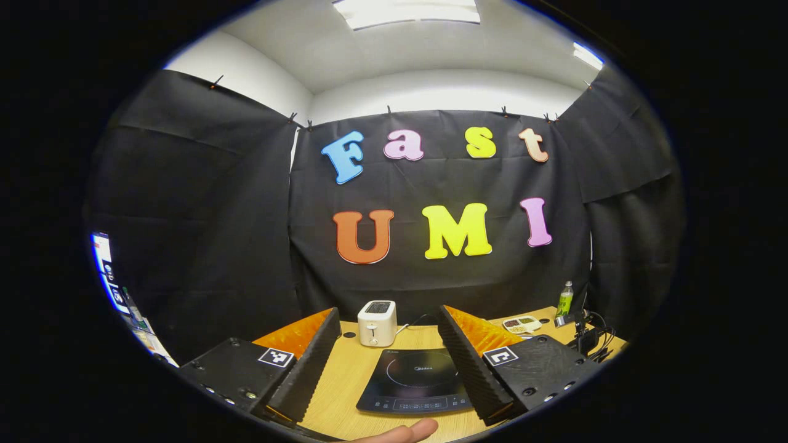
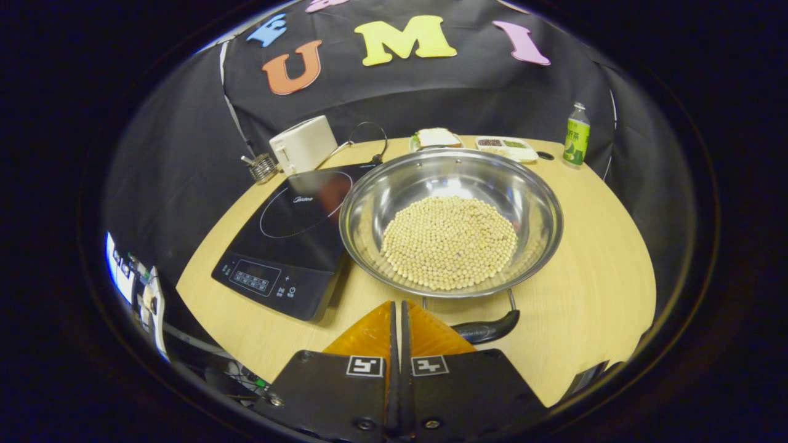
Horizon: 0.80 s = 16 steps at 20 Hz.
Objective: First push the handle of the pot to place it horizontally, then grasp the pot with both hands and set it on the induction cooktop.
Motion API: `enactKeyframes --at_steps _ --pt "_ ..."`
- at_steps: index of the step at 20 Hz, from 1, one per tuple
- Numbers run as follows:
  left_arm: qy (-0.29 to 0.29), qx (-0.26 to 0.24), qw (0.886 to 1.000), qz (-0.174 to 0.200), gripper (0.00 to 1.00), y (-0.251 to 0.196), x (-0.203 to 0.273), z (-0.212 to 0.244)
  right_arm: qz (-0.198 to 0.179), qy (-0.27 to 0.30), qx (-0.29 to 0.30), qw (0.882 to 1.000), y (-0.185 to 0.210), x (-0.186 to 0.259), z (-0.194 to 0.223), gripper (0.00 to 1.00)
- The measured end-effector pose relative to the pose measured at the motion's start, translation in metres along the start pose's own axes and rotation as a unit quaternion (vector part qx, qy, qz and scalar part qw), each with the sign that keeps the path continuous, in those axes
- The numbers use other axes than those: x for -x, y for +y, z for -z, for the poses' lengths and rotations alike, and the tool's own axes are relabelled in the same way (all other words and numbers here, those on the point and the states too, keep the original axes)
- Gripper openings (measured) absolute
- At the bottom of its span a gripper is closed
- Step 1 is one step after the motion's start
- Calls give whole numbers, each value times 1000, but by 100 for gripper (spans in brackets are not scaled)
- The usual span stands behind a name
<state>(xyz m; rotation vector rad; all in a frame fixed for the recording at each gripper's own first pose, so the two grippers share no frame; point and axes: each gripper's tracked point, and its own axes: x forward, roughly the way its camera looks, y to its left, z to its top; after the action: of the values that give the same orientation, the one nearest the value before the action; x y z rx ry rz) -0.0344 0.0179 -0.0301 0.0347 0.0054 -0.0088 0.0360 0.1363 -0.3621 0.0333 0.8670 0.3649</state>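
A steel pot [image 2: 529, 203] holding several pale round beans [image 2: 449, 241] stands on the wooden table, right beside the black induction cooktop [image 2: 289, 240]. The pot's near handle [image 2: 489, 331] is a black grip on wire arms, pointing toward me. My right gripper [image 2: 397, 304] is shut with nothing between its fingers, its tips just short of the pot's near rim and left of the grip. In the left gripper view the left gripper [image 1: 388, 314] hangs open and wide above the cooktop [image 1: 415, 378], with nothing between its fingers.
A white toaster [image 2: 303, 144] stands behind the cooktop and appears as the toaster [image 1: 377, 323] in the left gripper view. Food trays [image 2: 506, 147] and a green bottle [image 2: 576, 135] sit at the table's far edge. A fingertip [image 1: 400, 432] shows at the bottom.
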Motion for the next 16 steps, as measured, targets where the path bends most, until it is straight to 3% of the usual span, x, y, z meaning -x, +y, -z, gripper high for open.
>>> enactKeyframes --at_steps 3,8,16 --pt "-9 4 1000 3 96 -2 4 -4 -1 5 4 1000 -11 2 -1 1" --pt "-15 23 999 39 96 -19 10 -5 15 14 33 999 -34 4 -1 4" --pt "4 14 999 48 96 -30 7 9 7 26 58 998 -63 5 -4 1"
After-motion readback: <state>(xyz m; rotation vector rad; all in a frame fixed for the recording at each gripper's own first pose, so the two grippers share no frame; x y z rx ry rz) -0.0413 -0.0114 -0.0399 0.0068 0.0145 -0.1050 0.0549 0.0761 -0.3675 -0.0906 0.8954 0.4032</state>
